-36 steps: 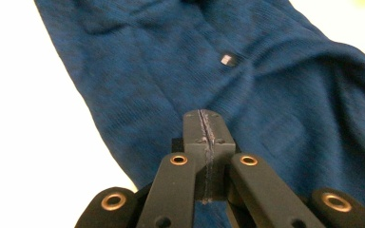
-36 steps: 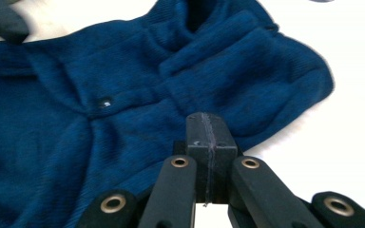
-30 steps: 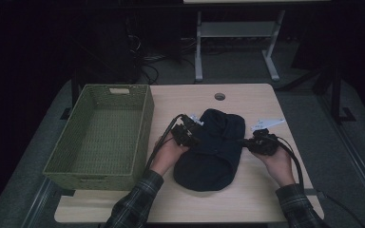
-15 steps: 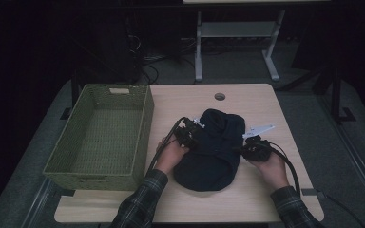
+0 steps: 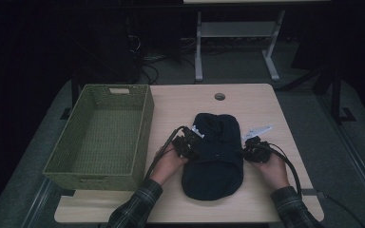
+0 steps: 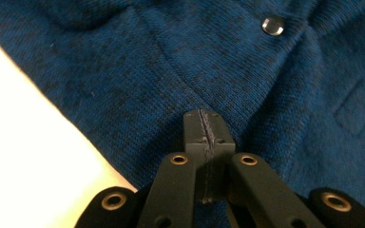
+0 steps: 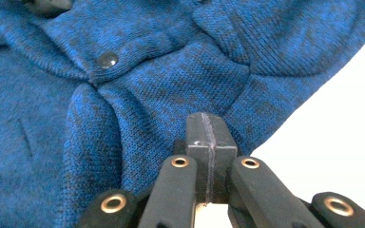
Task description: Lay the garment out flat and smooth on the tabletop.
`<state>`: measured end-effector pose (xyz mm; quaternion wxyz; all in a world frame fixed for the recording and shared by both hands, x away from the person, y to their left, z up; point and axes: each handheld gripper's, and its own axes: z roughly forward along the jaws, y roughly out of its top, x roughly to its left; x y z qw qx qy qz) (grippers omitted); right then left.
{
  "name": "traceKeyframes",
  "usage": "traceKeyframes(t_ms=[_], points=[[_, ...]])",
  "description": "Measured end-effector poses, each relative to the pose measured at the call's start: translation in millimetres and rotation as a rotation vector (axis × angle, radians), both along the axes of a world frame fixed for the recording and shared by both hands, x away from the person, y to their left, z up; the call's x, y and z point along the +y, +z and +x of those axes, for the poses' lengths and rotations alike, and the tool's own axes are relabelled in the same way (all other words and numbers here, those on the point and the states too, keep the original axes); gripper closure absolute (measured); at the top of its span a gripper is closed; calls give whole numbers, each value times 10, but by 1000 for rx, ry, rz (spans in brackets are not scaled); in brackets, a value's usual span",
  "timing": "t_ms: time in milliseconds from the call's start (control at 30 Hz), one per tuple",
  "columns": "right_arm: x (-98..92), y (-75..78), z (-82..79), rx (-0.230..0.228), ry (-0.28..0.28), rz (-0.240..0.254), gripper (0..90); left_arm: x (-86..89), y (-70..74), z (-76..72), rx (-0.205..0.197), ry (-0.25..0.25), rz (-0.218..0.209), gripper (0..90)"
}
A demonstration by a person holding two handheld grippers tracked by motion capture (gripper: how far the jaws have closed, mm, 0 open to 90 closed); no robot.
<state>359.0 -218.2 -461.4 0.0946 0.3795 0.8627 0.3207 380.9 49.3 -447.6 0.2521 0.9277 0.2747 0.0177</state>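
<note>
Left hand (image 5: 167, 164): it comes in from the bottom of the high view in a checked sleeve (image 5: 133, 209) and holds the left gripper (image 5: 188, 146) at the left edge of the sweater.
Right hand (image 5: 272, 167): it comes in from the bottom too and holds the right gripper (image 5: 253, 151) at the right edge of the sweater.
Left gripper jaws: in the left gripper view the two black jaws are pressed tight together, tip to tip, right over the blue knit. I cannot tell if any cloth is pinched between them.
Right gripper jaws: in the right gripper view they are pressed tight together as well, over the knit near its edge. I cannot tell if they pinch cloth.
Dark blue knitted sweater (image 5: 215, 154): it lies flat on the table between the two grippers, near the front edge. Up close it shows a small round snap button (image 6: 272, 25) and soft folds.
Light wooden table (image 5: 247, 104): the sweater rests on its middle. A small round hole (image 5: 219, 96) sits near the far edge.
Green woven basket (image 5: 102, 135): it stands on the left side of the table, just beside the left hand.
White metal frame (image 5: 235, 42): it stands on the dark floor, well behind the table.
</note>
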Motion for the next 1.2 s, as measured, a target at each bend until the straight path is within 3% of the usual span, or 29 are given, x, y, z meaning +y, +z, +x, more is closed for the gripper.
traceKeyframes(t_ms=[367,633,733,900,1033,1100,1167,1200], points=[[-23,-18,-157,13,16,31,898,93,-16,-228,33,-30,-41,900],[-14,-27,-361,13,41,48,898,133,-12,-431,44,-50,-46,900],[-13,-12,-400,14,58,40,897,139,13,-451,30,-63,-35,898],[-41,85,-380,-44,42,64,897,184,117,-389,-21,-30,-42,897],[-55,173,-240,-83,3,68,897,200,163,-266,-57,16,-43,897],[-60,194,-129,-81,-7,62,897,200,166,-183,-68,40,-35,894],[-71,190,-56,-103,-23,86,897,194,144,-88,-81,68,-28,891],[-63,177,-3,-82,-30,81,897,192,132,-54,-83,67,-23,885]])
